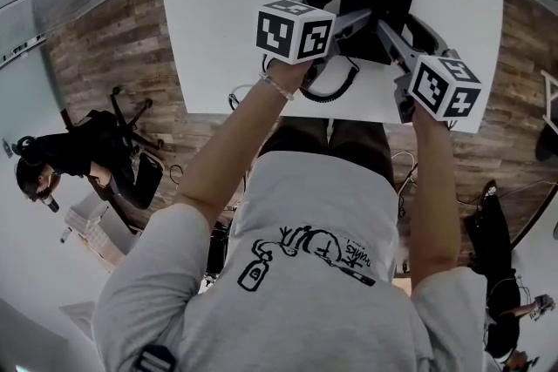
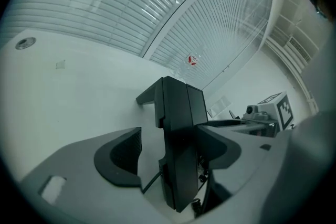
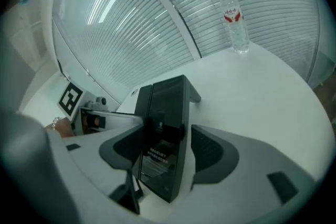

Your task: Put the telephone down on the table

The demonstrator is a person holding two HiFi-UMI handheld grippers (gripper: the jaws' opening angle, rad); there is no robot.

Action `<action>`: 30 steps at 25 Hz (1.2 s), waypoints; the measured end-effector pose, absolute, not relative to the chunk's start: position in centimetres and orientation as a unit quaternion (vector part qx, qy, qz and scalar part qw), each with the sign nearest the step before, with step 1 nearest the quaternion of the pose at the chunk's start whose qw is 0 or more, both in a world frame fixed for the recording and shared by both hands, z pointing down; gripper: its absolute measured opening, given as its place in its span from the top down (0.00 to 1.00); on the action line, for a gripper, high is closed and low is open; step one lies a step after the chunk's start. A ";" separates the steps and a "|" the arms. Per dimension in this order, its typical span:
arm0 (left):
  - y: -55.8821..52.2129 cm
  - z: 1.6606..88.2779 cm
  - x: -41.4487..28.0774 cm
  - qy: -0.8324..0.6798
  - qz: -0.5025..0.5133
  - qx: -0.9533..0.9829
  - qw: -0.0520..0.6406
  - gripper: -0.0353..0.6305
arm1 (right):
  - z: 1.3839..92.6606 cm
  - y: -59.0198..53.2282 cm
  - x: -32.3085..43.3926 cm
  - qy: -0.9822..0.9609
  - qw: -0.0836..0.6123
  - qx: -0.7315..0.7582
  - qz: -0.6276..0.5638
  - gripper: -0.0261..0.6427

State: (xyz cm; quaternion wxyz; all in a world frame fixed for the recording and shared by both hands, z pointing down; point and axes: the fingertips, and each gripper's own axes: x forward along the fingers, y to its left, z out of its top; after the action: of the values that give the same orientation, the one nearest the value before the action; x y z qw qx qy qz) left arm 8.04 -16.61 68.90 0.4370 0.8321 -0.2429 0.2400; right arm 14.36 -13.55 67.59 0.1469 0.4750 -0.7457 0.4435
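A black telephone (image 1: 377, 0) stands on the white table (image 1: 218, 13), its coiled cord (image 1: 336, 87) trailing toward the near edge. My left gripper (image 1: 340, 6) straddles it from the left. In the left gripper view the telephone (image 2: 178, 128) sits between the jaws of my left gripper (image 2: 170, 157), with a plain gap at the left pad (image 2: 121, 157). My right gripper (image 1: 408, 30) comes in from the right. In the right gripper view the telephone (image 3: 163, 128) is between the jaws of my right gripper (image 3: 168, 149), with a thin strip of table showing beside the right pad (image 3: 210, 152).
A water bottle (image 3: 233, 21) with a red label stands at the table's far side by the blinds. Beyond the table's left edge are wood floor, an office chair (image 1: 131, 118) and a seated person (image 1: 52, 161). The table's near edge runs just under both hands.
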 end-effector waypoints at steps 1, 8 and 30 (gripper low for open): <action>-16.6 68.6 7.6 -0.247 0.240 0.831 0.436 0.47 | 66.9 -13.7 14.6 -0.747 0.147 0.479 0.437 0.60; -16.5 64.5 5.2 -0.276 0.208 0.831 0.436 0.47 | 61.7 -14.6 15.8 -0.770 0.152 0.492 0.378 0.60; -16.4 41.7 3.0 -0.318 0.076 0.911 0.253 0.72 | 42.3 -13.9 15.3 -0.829 0.153 0.511 0.168 0.72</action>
State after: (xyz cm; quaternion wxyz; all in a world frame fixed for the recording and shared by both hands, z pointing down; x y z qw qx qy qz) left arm 3.04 -16.37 41.74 0.2525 0.9105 -0.3184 0.0762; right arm 15.27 -13.92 42.33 0.1530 0.5107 -0.8291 0.1685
